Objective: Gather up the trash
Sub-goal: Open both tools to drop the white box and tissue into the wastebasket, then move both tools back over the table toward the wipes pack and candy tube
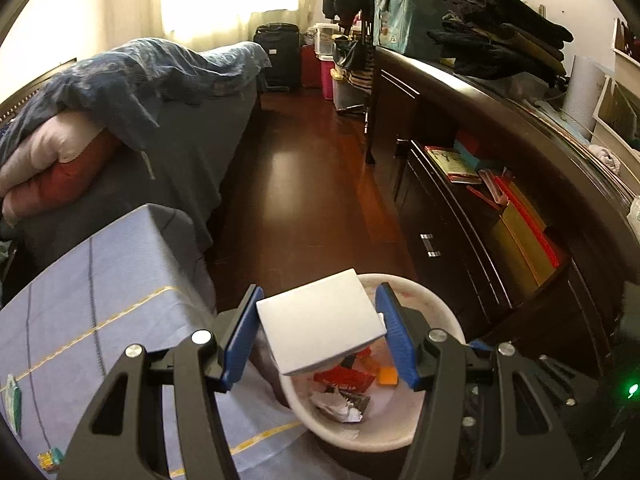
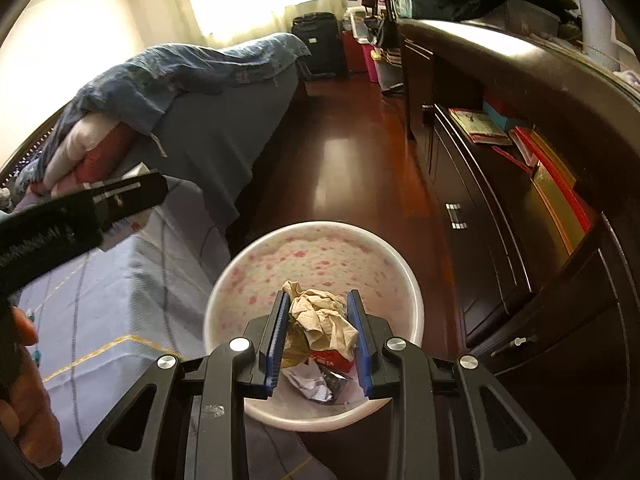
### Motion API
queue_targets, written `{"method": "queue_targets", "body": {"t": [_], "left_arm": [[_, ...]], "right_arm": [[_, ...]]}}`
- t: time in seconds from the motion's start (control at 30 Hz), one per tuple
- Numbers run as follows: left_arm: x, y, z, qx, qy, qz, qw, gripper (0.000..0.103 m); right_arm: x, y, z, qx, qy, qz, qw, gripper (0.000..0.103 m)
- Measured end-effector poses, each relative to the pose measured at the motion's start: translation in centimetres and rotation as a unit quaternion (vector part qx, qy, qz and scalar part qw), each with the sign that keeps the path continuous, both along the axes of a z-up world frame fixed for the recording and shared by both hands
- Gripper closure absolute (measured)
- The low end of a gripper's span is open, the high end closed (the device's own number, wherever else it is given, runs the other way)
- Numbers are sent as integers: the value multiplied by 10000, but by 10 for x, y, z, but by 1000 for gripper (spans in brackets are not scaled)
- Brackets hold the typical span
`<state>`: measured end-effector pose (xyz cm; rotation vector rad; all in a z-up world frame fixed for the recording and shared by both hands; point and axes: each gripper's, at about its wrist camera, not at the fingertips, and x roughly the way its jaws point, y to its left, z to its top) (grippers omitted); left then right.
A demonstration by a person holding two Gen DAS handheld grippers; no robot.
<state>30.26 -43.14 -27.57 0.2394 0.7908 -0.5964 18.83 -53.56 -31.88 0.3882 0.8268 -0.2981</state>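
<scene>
Over the bin [image 2: 312, 256], both grippers hang with their loads, so the step in hand looks like the drop. Clamped between the blue pads of the left gripper [image 1: 320, 332] is a white box [image 1: 320, 316], flat, smooth and square-cornered, tilted above the bin's near rim. Closed on a paper wad [image 2: 322, 320], tan, crumpled and soft, is the right gripper [image 2: 320, 336], directly above the bin's middle. Round and pale, with a pink-speckled inner wall, the bin stands on the dark glossy floor [image 1: 304, 184] beside a table under a blue cloth [image 1: 100, 292]; wrappers [image 1: 346, 380], red, orange and foil, already lie inside. Next, I judge, each pair of jaws must open while well within the rim; the box, being wide, may catch on the edge.
</scene>
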Motion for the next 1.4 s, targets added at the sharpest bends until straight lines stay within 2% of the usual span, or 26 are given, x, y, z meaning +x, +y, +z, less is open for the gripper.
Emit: {"method": "queue_targets", "body": {"t": [0.07,0.23,0.43,0.6,0.77,0.87,0.97,1.07,1.2,1.27,1.33,1.37,1.4], "left_arm": [[4,-4,-4,-46,33,-2,10000,31],[8,-3,-3,-157,24,18,9999,21],[12,8,0,-234,67,144,9996,20],[10,29,7,-209,13,310,9993,18],[7,75,12,-47,-119,806,9967,13],[9,114,11,9,-77,1289,9916,12],[12,158,9,73,-20,1919,9814,7],[16,203,8,61,65,2663,9638,4],[25,265,5,-44,232,3680,9295,4],[31,298,1,-77,355,4036,9142,4],[34,320,1,-57,368,4172,9080,4],[34,331,1,-75,357,4152,9090,4],[38,345,1,-74,367,3965,9173,4]], "right_arm": [[3,-2,-5,-63,31,-34,10000,65],[7,-3,-12,-138,51,-73,9999,59],[8,0,-12,-161,75,-71,9998,54],[4,15,1,-264,13,32,9996,46],[0,42,17,-212,-109,350,9991,39],[1,68,26,-191,-168,680,9974,37],[2,100,34,-169,-235,1113,9934,35],[3,127,40,-168,-289,1441,9890,34],[3,164,47,-221,-313,1880,9814,33],[3,176,49,-233,-310,2001,9790,33],[2,187,51,-222,-314,2131,9763,33],[1,192,52,-222,-315,2180,9752,33],[0,199,54,-235,-312,2249,9736,32]]}}
